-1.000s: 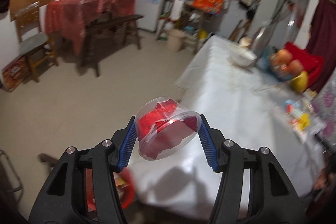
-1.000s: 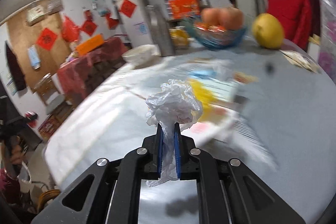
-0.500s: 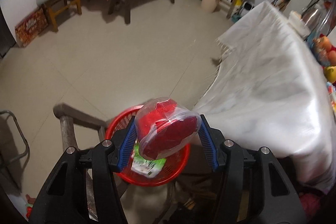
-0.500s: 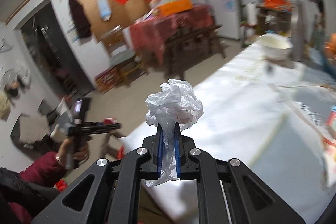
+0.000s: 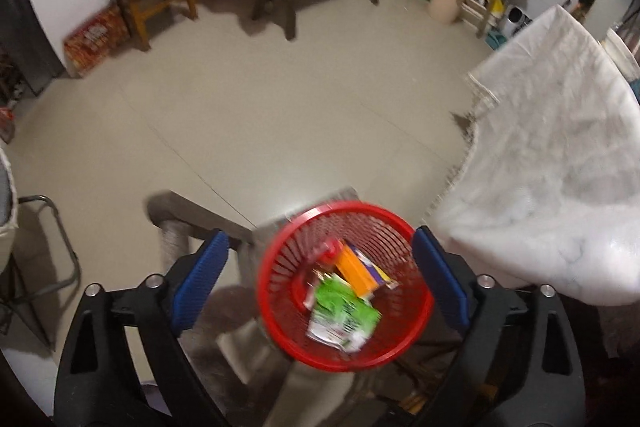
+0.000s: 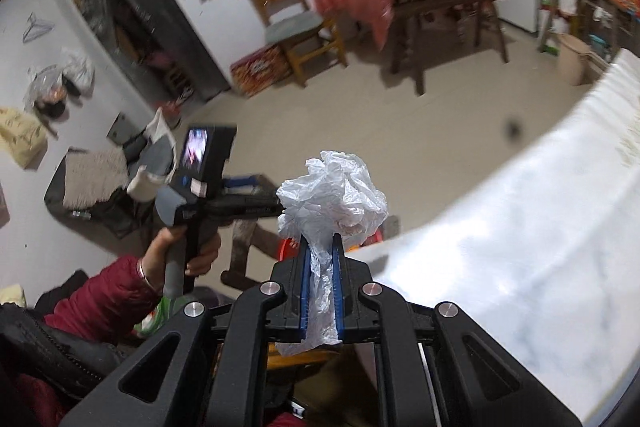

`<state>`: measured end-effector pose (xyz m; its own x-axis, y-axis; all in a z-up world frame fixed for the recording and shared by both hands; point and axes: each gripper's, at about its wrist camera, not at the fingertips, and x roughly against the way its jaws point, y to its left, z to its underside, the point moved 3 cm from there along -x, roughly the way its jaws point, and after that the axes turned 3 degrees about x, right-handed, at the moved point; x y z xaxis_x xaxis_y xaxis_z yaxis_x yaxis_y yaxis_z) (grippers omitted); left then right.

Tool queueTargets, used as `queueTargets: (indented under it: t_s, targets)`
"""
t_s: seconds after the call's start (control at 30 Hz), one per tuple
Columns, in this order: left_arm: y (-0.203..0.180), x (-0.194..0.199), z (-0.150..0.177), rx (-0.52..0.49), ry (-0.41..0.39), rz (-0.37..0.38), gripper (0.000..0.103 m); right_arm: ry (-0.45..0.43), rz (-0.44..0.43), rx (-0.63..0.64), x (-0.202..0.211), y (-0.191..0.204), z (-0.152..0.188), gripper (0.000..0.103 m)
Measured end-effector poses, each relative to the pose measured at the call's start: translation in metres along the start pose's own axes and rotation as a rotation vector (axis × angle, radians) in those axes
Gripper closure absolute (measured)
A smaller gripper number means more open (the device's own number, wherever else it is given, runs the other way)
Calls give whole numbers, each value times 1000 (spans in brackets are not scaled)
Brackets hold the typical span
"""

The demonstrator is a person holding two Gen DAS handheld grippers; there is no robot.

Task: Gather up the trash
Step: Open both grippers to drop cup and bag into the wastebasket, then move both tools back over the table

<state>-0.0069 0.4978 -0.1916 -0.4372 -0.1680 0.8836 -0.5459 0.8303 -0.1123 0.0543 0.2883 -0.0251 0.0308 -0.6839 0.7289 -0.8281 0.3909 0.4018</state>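
Left gripper (image 5: pixel 318 279), jaws apart and empty, hovers above a red mesh wastebasket (image 5: pixel 345 285) beside the table's edge. Right gripper (image 6: pixel 321 285) clamps a crumpled plastic bag (image 6: pixel 332 195); best released directly over the basket's rim.

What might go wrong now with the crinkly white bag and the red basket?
The plastic bag, pinched in the right tongs, hangs beside the white tablecloth, not over the red basket. Dropped now, it would probably miss. It is light, so it may drift. The basket looks perched on a stool and could tip if bumped.
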Motion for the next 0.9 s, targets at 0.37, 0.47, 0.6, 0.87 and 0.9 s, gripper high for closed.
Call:
queueTargets:
  t_s: [0.37, 0.47, 0.6, 0.87, 0.9]
  targets:
    - [36, 33, -21, 85, -104, -61, 8, 199, -50, 62, -94, 33, -12, 92]
    - [47, 39, -24, 111, -116, -64, 8, 257, -54, 93, -124, 47, -15, 87]
    - [57, 44, -26, 134, -124, -60, 8, 246, 13, 147, -145, 59, -24, 65]
    - [56, 53, -28, 138, -145, -50, 8, 200, -4, 126, -128, 58, -30, 64]
    - [54, 54, -28, 136, -145, -50, 8, 190, -3, 120, -123, 56, -31, 64]
